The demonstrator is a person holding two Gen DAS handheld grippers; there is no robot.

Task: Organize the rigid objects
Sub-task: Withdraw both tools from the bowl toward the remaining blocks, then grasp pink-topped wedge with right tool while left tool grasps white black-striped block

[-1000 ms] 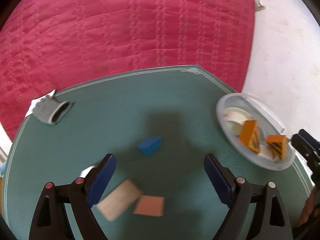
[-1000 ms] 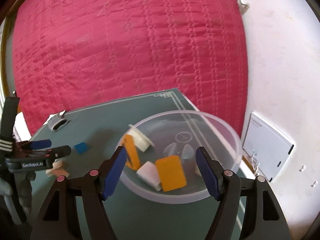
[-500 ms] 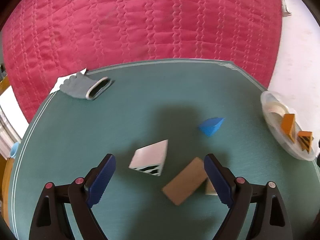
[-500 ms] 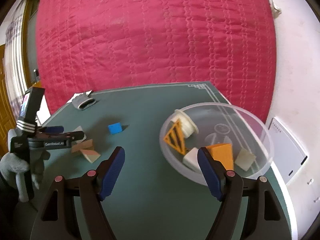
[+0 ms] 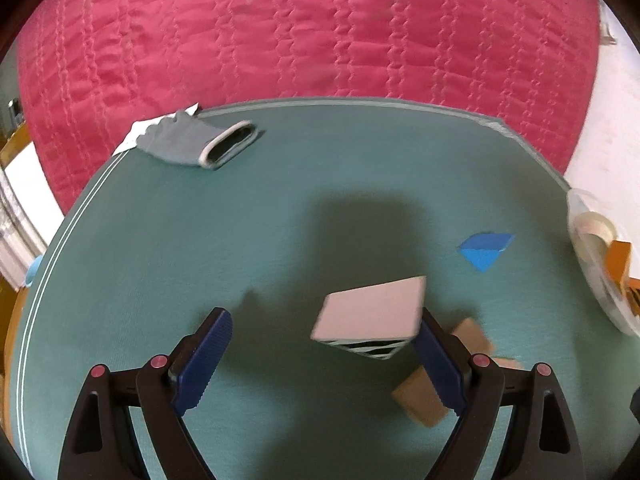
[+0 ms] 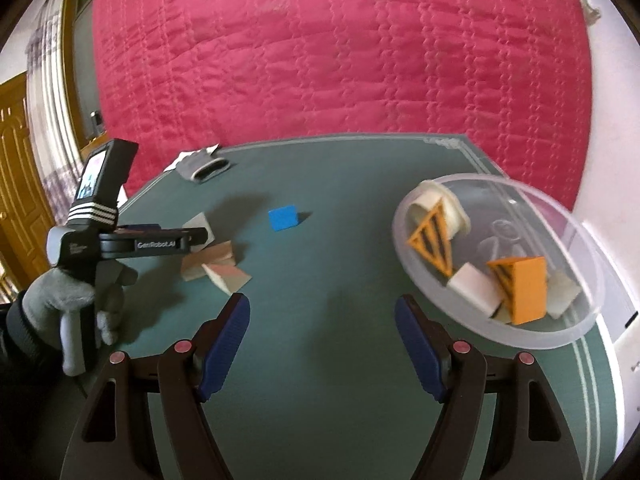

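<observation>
The wide-open left claw (image 5: pixel 320 360) is brought around the white striped wedge block (image 5: pixel 370 314), presumably for transfer to the clear plastic bowl (image 6: pixel 576 332). The right claw (image 6: pixel 322 344) is held open and empty over the green counter (image 6: pixel 344 264).

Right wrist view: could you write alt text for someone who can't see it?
An open right gripper hovers over a green table. A clear bowl to the right holds orange and white blocks; a blue block and a gloved hand holding the left gripper sit left.
</observation>
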